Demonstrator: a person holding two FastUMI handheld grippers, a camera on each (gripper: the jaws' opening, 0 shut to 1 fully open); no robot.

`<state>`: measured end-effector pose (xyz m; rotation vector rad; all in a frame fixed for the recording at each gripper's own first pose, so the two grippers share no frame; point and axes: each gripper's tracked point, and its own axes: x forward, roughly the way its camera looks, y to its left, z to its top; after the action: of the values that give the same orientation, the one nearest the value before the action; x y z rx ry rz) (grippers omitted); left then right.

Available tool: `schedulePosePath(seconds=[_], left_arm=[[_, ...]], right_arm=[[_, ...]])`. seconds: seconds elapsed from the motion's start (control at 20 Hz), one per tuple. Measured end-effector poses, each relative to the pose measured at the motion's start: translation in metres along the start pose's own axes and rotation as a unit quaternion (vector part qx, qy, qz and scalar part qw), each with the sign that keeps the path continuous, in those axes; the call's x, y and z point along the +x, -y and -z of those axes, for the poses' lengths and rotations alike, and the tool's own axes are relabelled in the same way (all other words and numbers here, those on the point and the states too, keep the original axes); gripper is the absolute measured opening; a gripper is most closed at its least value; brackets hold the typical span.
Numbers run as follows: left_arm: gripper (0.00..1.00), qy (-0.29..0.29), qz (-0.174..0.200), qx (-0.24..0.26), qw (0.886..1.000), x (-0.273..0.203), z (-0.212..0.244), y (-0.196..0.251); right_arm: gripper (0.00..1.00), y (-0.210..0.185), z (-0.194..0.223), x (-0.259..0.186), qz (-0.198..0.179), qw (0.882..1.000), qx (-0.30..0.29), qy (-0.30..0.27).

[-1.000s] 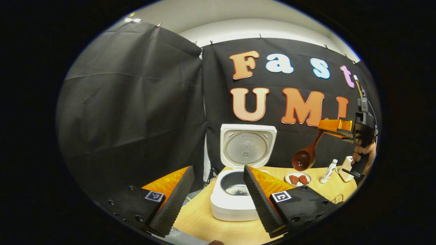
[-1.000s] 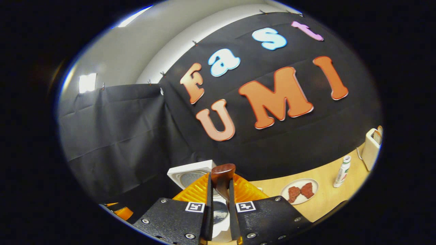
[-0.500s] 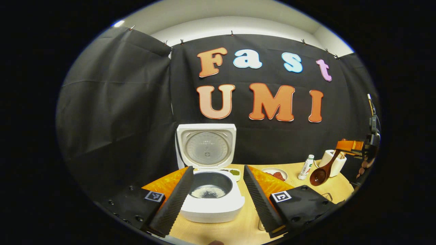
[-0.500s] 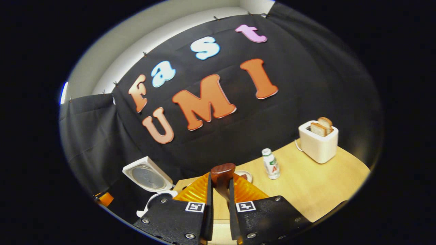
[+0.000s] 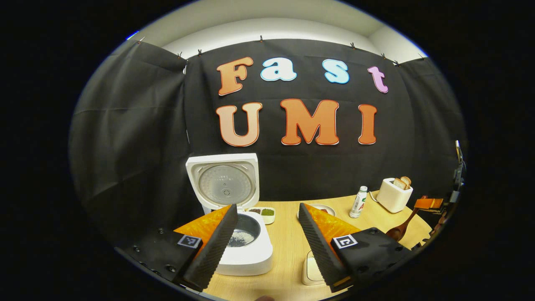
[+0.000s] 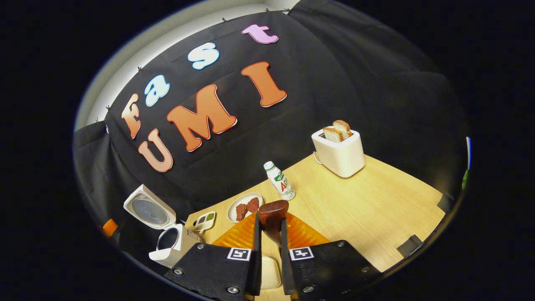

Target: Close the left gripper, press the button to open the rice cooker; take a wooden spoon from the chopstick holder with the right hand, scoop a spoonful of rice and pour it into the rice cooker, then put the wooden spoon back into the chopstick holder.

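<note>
some rice lies in the open rice cooker (image 5: 244, 246); toaster (image 6: 339, 152) holds bread slices. right gripper (image 6: 269, 267) clamps wooden spoon (image 6: 272, 215); left gripper (image 5: 267, 246) spread apart.

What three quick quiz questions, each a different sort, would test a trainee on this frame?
1. True or false: the white rice cooker has its lid shut.
2. Multiple choice: the right gripper is shut on A) the small white bottle with a green label, B) the dark wooden spoon, C) the white toaster with two bread slices.
3. Fill in: the left gripper has its jaws ____.

Key: 1 false, the lid stands upright and rice shows in the pot; 2 B, both fingers press on the handle; 3 open, spread wide with nothing between them.
</note>
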<state>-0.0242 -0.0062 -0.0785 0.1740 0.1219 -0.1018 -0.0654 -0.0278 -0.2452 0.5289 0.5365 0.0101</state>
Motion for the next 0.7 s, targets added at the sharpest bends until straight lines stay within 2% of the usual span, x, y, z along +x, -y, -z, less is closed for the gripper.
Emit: schedulePosePath(seconds=[0.45, 0.7], left_arm=[[0.99, 0.0, 0.01, 0.021, 1.0, 0.005, -0.005, 0.017], [0.99, -0.003, 0.006, 0.016, 1.0, 0.009, -0.003, 0.017]], right_arm=[[0.19, 0.04, 0.054, 0.021, 0.035, 0.997, 0.057, -0.036], [0.21, 0.058, 0.061, 0.022, 0.038, 0.992, 0.115, -0.024]])
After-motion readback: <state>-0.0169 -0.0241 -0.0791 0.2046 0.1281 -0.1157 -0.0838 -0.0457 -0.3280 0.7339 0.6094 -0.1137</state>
